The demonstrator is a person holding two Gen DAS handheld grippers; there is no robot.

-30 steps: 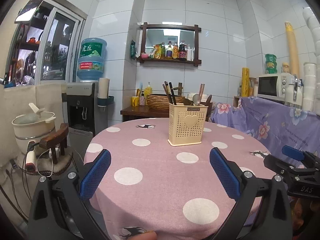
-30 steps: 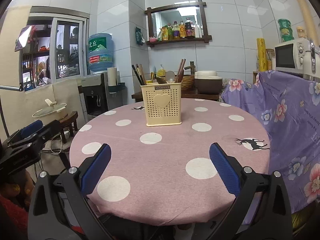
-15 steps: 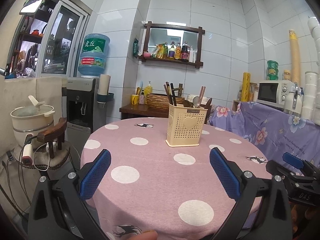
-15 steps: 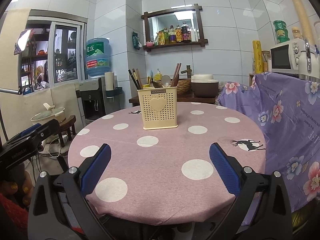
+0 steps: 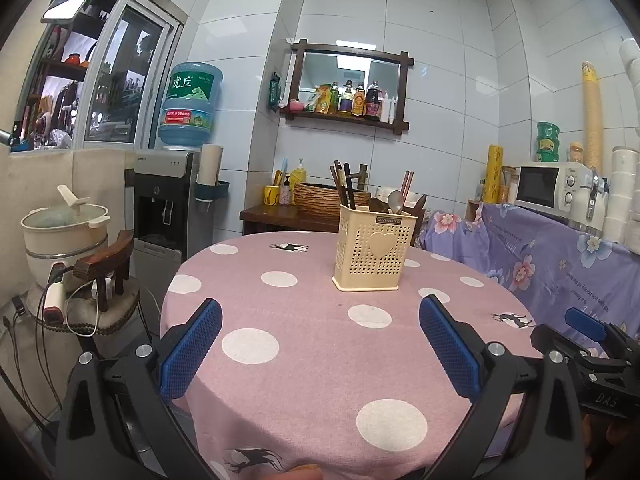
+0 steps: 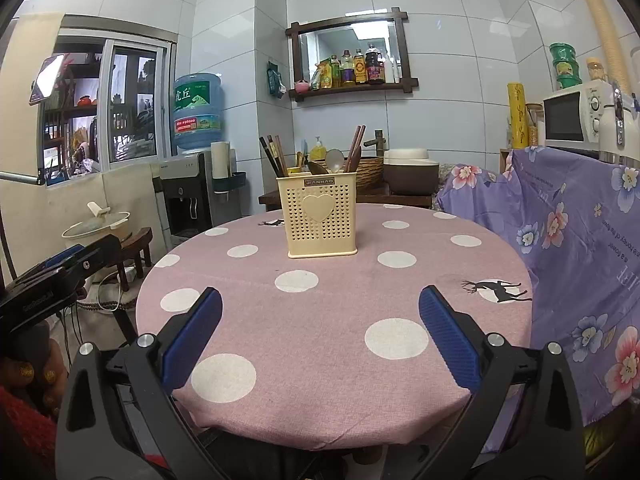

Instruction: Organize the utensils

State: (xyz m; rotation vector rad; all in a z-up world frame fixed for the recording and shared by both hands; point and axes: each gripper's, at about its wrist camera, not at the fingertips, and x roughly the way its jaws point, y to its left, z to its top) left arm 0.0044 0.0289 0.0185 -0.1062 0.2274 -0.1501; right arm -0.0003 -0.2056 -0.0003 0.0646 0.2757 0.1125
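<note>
A cream perforated utensil holder [image 5: 372, 250] with a heart on its front stands upright on the round pink polka-dot table [image 5: 312, 344]. It holds dark chopsticks [image 5: 344, 188], a metal spoon [image 5: 395, 202] and wooden utensils. It also shows in the right wrist view [image 6: 322, 220]. My left gripper [image 5: 320, 328] is open and empty, over the table's near left part. My right gripper [image 6: 320, 320] is open and empty at the table's near edge. Each gripper shows at the edge of the other's view, the right one [image 5: 588, 344] and the left one [image 6: 60, 276].
A water dispenser [image 5: 168, 200] with a blue bottle stands at the back left. A stool [image 5: 104, 280] with cables and a pot [image 5: 64, 232] are left of the table. A purple floral cloth [image 5: 552, 264] covers the counter on the right, with a microwave [image 5: 548, 188] on it.
Both grippers have pulled back and tilted a little, so the holder sits slightly farther and the view has shifted. Both jaws stay open and empty.
</note>
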